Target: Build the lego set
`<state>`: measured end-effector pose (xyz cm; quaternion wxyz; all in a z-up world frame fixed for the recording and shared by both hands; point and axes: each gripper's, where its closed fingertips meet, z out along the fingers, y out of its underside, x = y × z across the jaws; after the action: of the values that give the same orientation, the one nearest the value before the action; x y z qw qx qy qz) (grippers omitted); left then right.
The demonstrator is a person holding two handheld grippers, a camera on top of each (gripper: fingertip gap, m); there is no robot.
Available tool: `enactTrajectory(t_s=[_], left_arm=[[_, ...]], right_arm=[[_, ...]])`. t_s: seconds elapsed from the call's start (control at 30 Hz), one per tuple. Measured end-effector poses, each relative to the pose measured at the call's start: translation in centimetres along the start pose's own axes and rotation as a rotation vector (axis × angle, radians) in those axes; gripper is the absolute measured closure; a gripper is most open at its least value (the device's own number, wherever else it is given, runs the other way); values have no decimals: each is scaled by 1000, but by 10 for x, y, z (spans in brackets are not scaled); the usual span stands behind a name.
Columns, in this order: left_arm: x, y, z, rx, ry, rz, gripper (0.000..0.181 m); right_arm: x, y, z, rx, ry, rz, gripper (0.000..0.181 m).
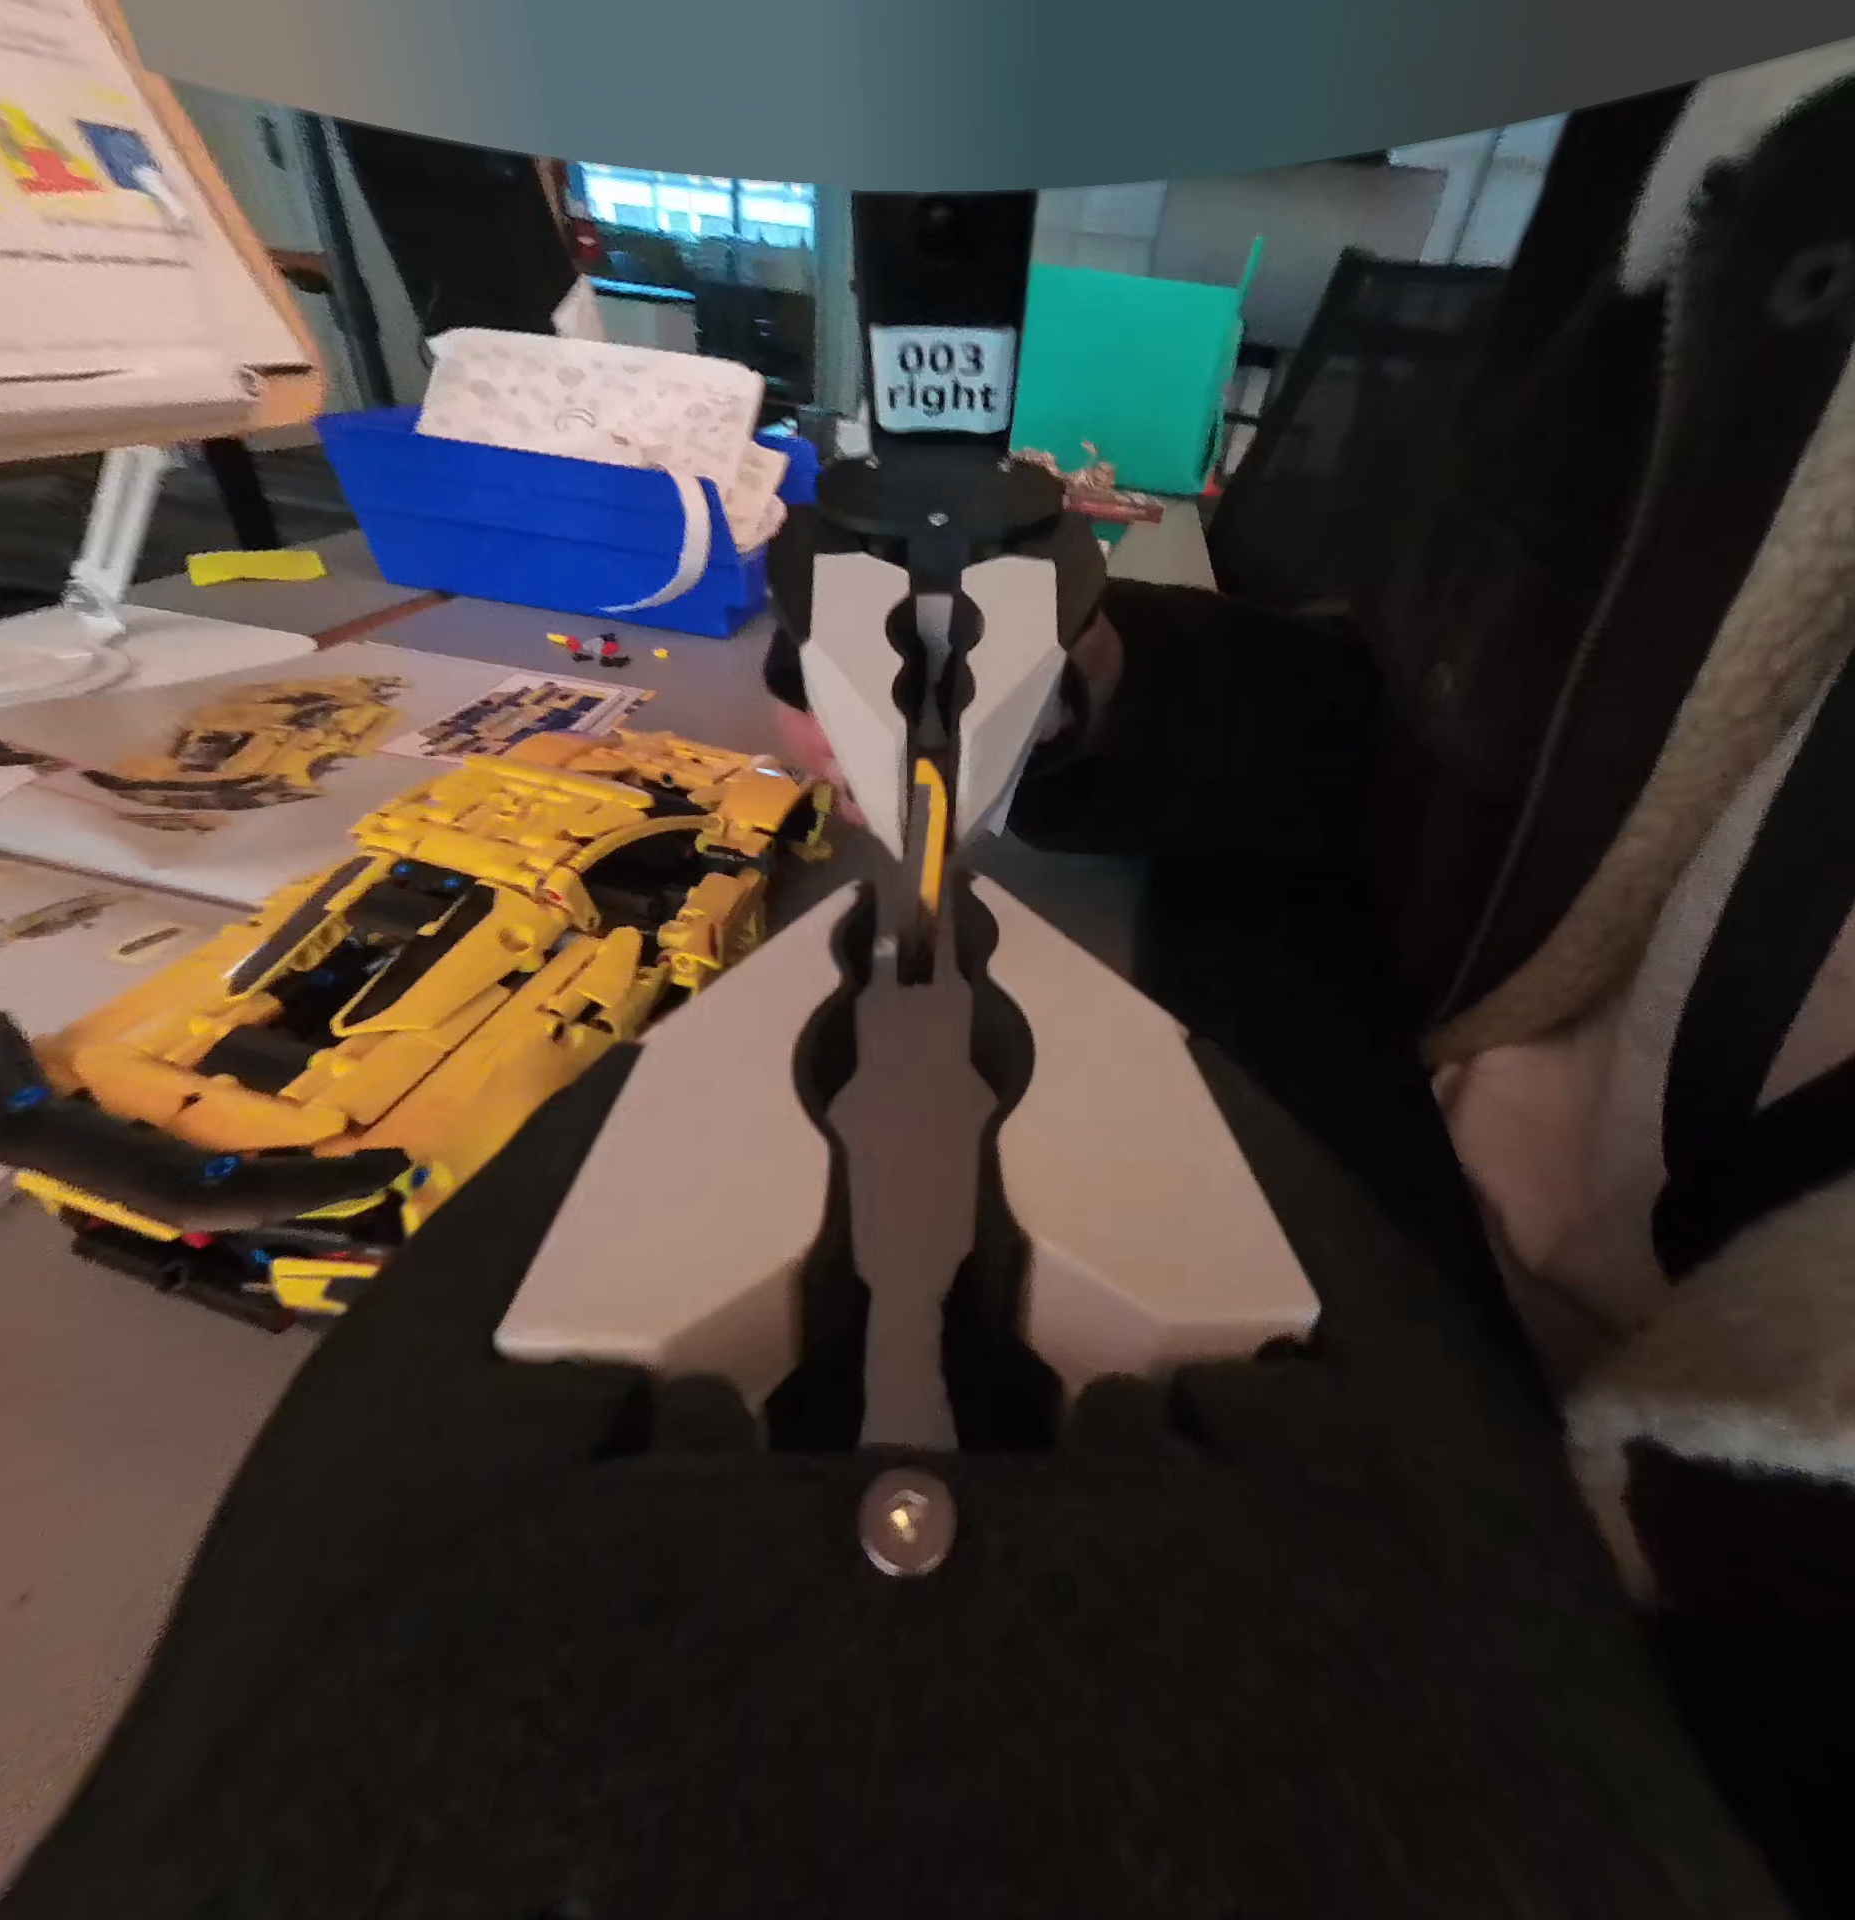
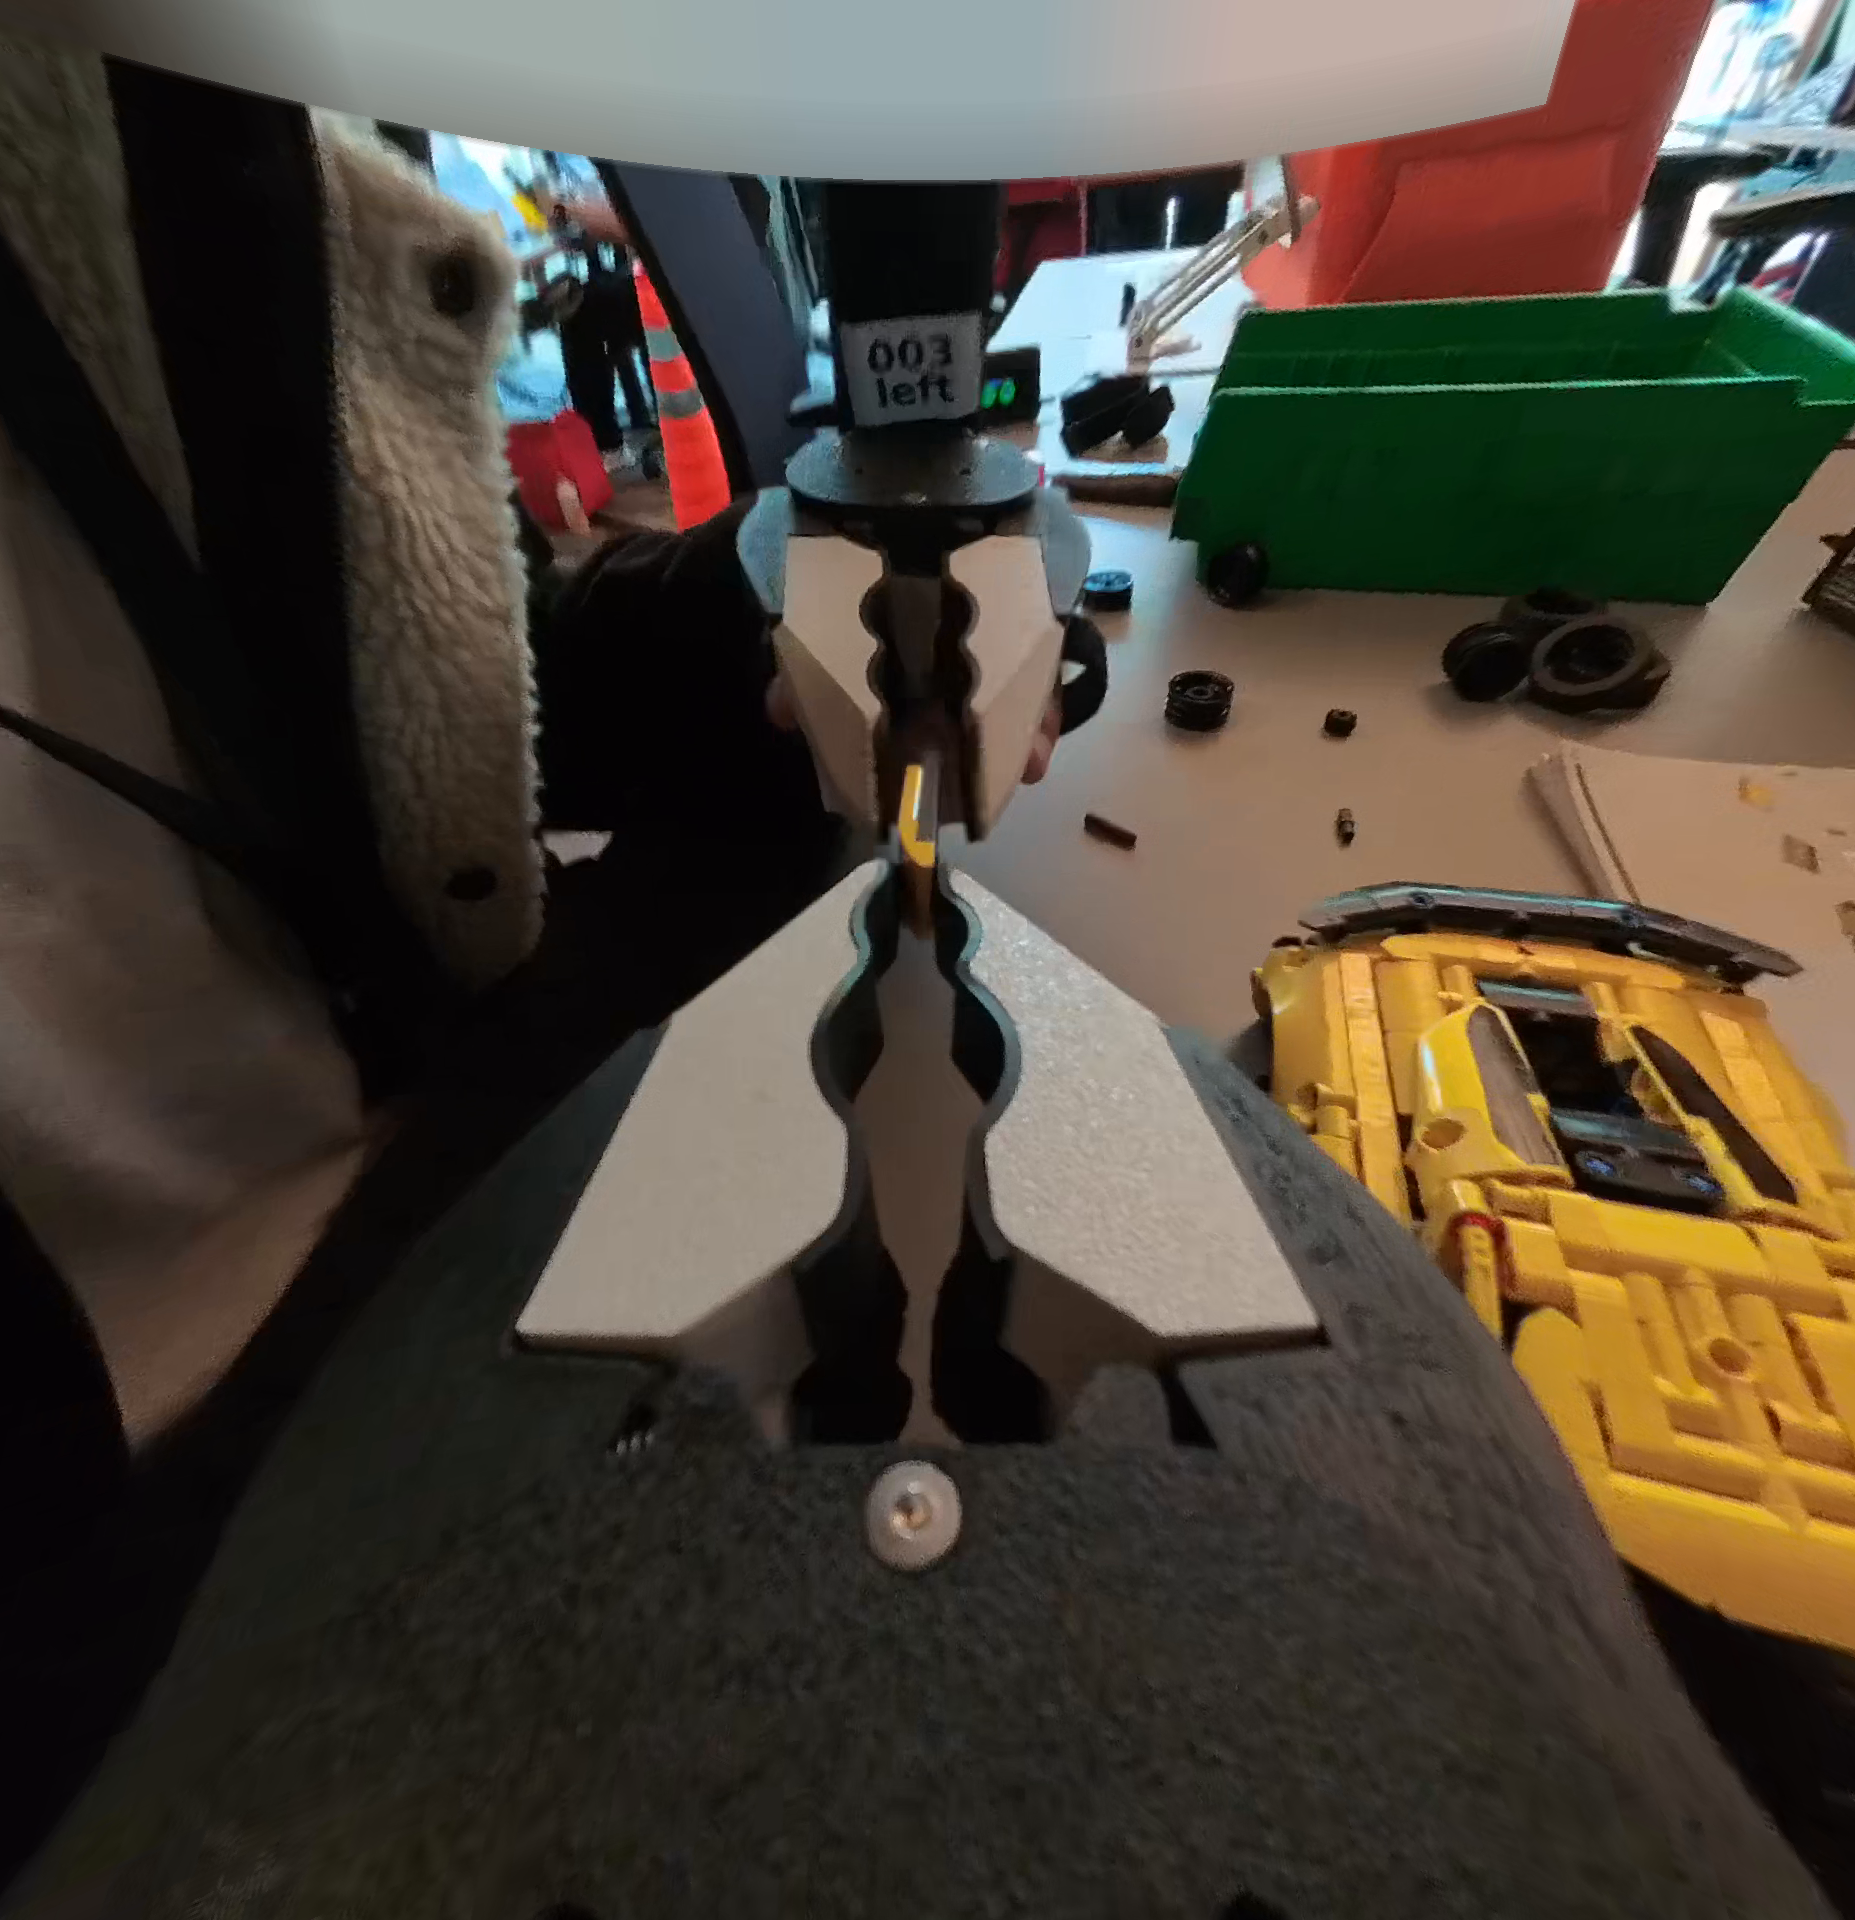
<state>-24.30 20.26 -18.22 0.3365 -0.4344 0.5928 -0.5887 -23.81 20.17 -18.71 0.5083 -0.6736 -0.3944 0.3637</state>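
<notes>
Both grippers meet tip to tip above the surface (image 2: 1266,665), w/ a thin yellow-and-black piece (image 1: 928,831) pinched between them. Left gripper (image 1: 910,940) has its jaws narrow, closed on the near end; right gripper (image 2: 918,894) jaws likewise narrow, gripping the other end. The piece's long axis runs straight along both sets of fingers, so each tool holds it end-on. Yellow car (image 1: 414,956) sits on the surface, apart from the piece, off to the left gripper's left (right gripper's right). Left gripper looks nearer it, approx. Next move likely needs the piece swung sideways and down toward the car.
</notes>
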Motion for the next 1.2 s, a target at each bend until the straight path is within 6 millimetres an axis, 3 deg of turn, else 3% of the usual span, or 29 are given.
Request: enactTrajectory(t_s=[0.17, 0.47, 0.6, 0.73, 0.83, 0.97, 1.2], left_arm=[[-1, -11, -6, 65, 5, -23, 164], [-2, -17, -6, 105, -3, -44, 174], [-8, -19, -8, 136, 7, -132, 175], [-17, -19, -7, 162, 9, -254, 176], [-14, -24, -6, 194, 28, -282, 176], [-12, -22, -1, 172, 22, -264, 176], [-12, -18, 5, 141, -4, -244, 175]], right_arm=[[3, -17, -13, 119, -24, 80, 175], [6, -23, -10, 208, -84, 242, 175], [13, -27, -9, 253, -62, 293, 174], [19, -31, -2, 315, -62, 374, 158], [18, -29, 7, 317, -71, 403, 168], [17, -36, 3, 370, -107, 446, 173], [18, -30, 0, 319, -72, 463, 175]])
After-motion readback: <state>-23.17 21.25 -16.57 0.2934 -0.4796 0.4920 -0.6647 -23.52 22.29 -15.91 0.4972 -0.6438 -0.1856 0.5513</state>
